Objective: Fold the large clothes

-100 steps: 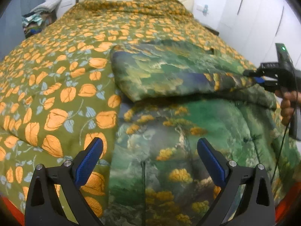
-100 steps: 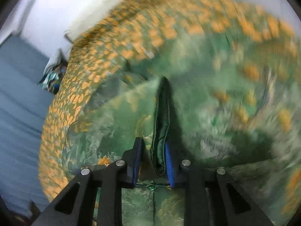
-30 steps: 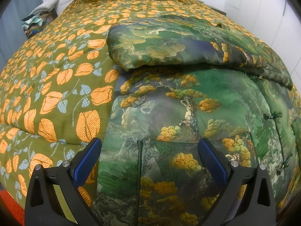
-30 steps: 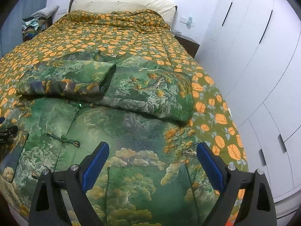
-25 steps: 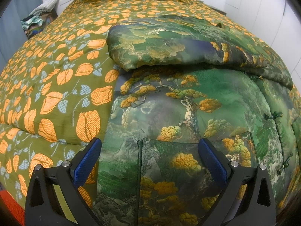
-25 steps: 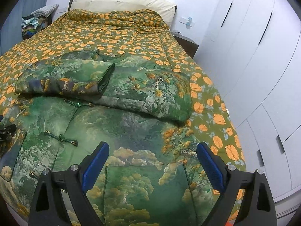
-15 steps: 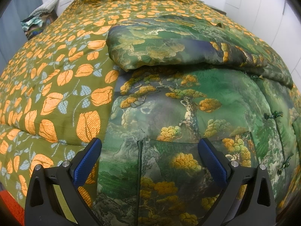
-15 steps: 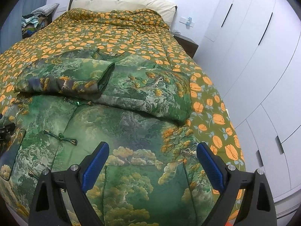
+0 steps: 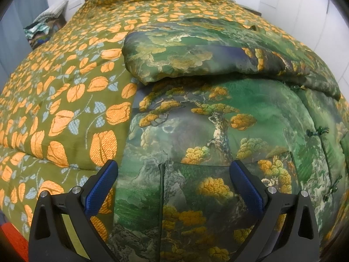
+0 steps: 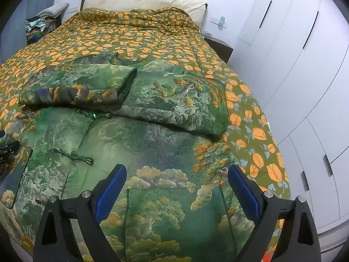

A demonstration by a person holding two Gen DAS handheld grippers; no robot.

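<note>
Surface: bedspread [image 9: 65, 100], orange-flowered.
Garment: green jacket [image 10: 141, 139], sleeves folded across; hem nearest both grippers.
Left gripper [image 9: 174, 183]: fingers apart, empty.
Right gripper [image 10: 176, 187]: likewise.

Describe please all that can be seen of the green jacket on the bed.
The green jacket is padded, with a slightly shiny fabric printed with a landscape of pine trees and orange-yellow foliage. It lies front up on the orange-flowered bedspread, closed by knotted cord fasteners. Both sleeves are folded across the chest; one dark-lined cuff lies on top. Patch pockets show near the hem. Both grippers are above the hem, open, not touching it.
</note>
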